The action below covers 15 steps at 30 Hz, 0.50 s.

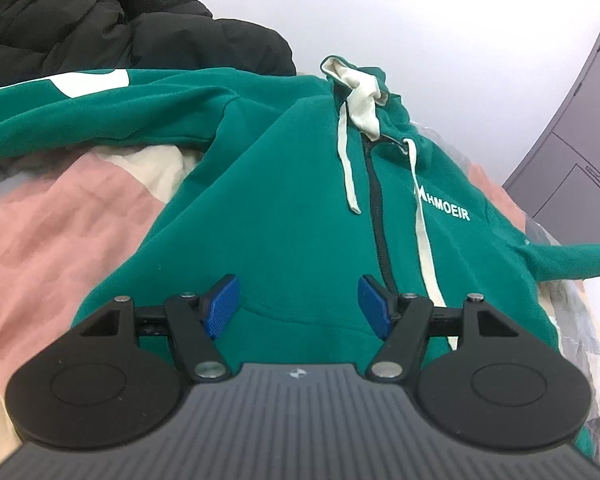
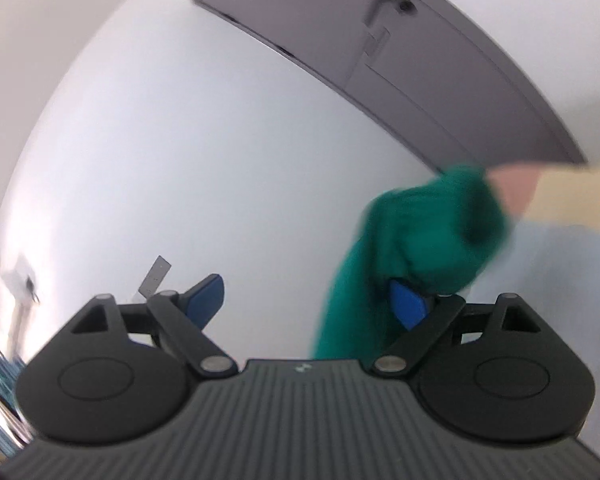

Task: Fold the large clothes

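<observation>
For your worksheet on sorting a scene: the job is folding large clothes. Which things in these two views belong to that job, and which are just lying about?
Belongs to the job:
- green hoodie, spread zip-up on the bedding
- its green sleeve, draped over one finger of the right hand-held gripper
- left hand-held gripper, open over the hoodie

Just lying about:
- black padded jacket
- pink and cream bedding
- grey door

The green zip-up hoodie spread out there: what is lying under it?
Under the green zip-up hoodie lies a bedcover in pink, cream and grey patches, showing at its left. What lies beneath the hoodie's middle is covered.
</observation>
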{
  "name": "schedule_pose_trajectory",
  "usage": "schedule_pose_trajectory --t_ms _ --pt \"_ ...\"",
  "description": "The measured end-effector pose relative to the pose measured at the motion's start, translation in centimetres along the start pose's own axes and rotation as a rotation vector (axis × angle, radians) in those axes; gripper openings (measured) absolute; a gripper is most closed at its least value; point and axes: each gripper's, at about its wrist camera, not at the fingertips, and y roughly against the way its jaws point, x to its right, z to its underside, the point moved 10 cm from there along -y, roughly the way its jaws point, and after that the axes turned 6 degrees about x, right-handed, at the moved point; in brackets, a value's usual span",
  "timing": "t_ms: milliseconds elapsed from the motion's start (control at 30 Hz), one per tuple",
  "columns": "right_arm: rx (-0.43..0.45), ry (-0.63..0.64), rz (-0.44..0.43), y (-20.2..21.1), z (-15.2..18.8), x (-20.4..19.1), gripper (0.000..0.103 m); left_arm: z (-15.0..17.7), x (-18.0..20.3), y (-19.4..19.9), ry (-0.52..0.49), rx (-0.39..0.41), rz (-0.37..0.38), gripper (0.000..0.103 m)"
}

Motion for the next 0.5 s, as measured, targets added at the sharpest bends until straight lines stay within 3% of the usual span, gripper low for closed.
schedule_pose_trajectory --t_ms 67,200,300,400,500 --pt "-0.008 0.002 0.078 1.2 0.7 1.7 0.091 0.0 0.2 0.1 -0.003 0.001 0.005 0.071" --pt "-0.121 -0.163 0.296 3.4 4.7 8.5 0.091 0.2 0.5 0.4 -0.014 0.002 0.01 0.071" --pt "-0.148 -0.241 0.395 5.6 7.7 12.2 0.09 0.4 0.7 0.4 -0.03 -0.003 0.006 0.071" --pt "-0.145 -0.23 0.386 5.9 8.9 13.1 0.092 0.5 0.6 0.4 -0.04 -0.004 -0.004 0.071" --pt "-0.152 -0.241 0.288 3.9 8.9 11.9 0.091 0.6 0.4 0.2 -0.043 -0.005 -0.014 0.071"
